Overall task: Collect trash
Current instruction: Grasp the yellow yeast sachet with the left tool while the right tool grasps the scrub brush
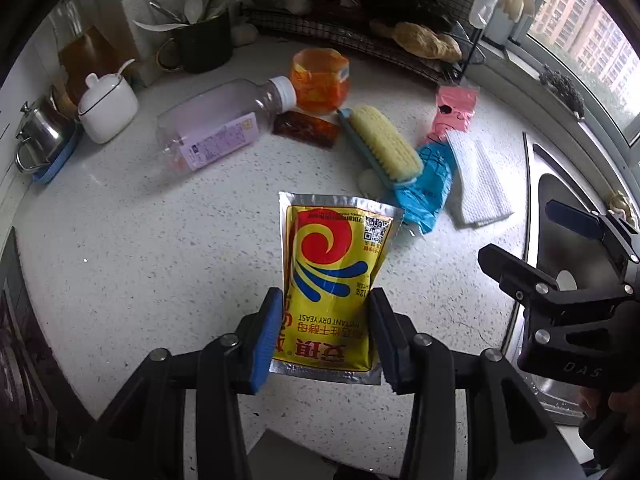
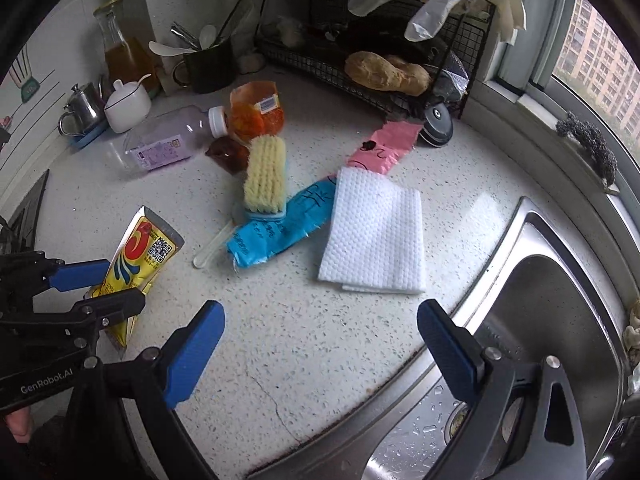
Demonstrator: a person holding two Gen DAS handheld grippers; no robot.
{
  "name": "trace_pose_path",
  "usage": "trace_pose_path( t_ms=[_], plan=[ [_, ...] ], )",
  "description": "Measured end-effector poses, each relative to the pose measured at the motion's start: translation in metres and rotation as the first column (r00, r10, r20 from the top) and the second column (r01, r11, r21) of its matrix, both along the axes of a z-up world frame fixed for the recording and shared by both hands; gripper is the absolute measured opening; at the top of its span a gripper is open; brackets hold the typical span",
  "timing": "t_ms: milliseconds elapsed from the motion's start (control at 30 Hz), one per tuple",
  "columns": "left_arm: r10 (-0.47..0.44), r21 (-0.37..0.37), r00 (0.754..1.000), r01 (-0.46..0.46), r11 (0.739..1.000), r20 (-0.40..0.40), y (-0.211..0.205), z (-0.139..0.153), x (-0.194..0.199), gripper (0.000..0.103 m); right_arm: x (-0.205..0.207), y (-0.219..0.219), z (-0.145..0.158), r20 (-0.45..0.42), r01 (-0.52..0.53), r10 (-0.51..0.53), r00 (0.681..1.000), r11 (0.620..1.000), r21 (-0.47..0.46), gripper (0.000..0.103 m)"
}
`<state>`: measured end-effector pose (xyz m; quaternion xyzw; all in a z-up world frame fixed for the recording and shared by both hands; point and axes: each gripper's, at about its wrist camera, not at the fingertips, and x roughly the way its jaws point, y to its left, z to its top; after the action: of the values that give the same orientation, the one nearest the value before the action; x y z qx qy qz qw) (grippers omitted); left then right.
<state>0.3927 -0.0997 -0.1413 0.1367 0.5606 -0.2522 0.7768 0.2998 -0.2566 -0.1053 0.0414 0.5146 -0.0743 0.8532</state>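
Observation:
My left gripper point(image 1: 326, 316) is shut on a yellow yeast packet point(image 1: 334, 272), its pads pressing the packet's two sides and holding it above the speckled counter point(image 1: 160, 248). From the right wrist view the same packet point(image 2: 140, 252) hangs in the left gripper point(image 2: 108, 284) at the lower left. My right gripper point(image 2: 320, 344) stands open over the counter's edge by the sink, with nothing between its fingers. Other litter lies on the counter: an empty plastic bottle point(image 1: 216, 128), an orange pouch point(image 1: 320, 80), a dark brown wrapper point(image 1: 306, 130), a blue wrapper point(image 2: 280, 228) and a pink wrapper point(image 2: 384, 146).
A yellow scrub brush point(image 2: 266, 176) lies on the blue wrapper, beside a folded white cloth point(image 2: 376, 232). A steel sink point(image 2: 540, 320) sits at the right. A wire rack point(image 2: 360, 60) with gloves, a utensil cup point(image 1: 204, 44), a white sugar bowl point(image 1: 108, 106) and a steel pot point(image 1: 40, 136) line the back.

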Motion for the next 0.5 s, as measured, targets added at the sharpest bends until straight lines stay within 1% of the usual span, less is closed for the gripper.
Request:
trace_pose_path(
  t_ms=[67, 267, 400, 500],
  plan=[
    [0.033, -0.002, 0.999, -0.033, 0.999, 0.014, 0.007, 0.003, 0.012, 0.042, 0.014, 0.007, 0.006, 0.012, -0.034, 0.034, 0.999, 0.999, 0.002, 0.097],
    [0.121, 0.011, 0.991, -0.122, 0.992, 0.052, 0.011, 0.002, 0.054, 0.042, 0.052, 0.015, 0.004, 0.031, -0.113, 0.113, 0.993, 0.994, 0.003, 0.097],
    [0.169, 0.021, 0.984, -0.171, 0.985, 0.059, 0.013, -0.008, 0.078, 0.042, 0.086, 0.018, -0.004, 0.030, -0.154, 0.154, 0.988, 0.988, 0.007, 0.097],
    [0.193, 0.042, 0.980, -0.195, 0.980, 0.049, 0.011, -0.022, 0.093, 0.042, 0.110, 0.019, -0.016, 0.004, -0.184, 0.184, 0.983, 0.983, 0.020, 0.097]
  ],
)
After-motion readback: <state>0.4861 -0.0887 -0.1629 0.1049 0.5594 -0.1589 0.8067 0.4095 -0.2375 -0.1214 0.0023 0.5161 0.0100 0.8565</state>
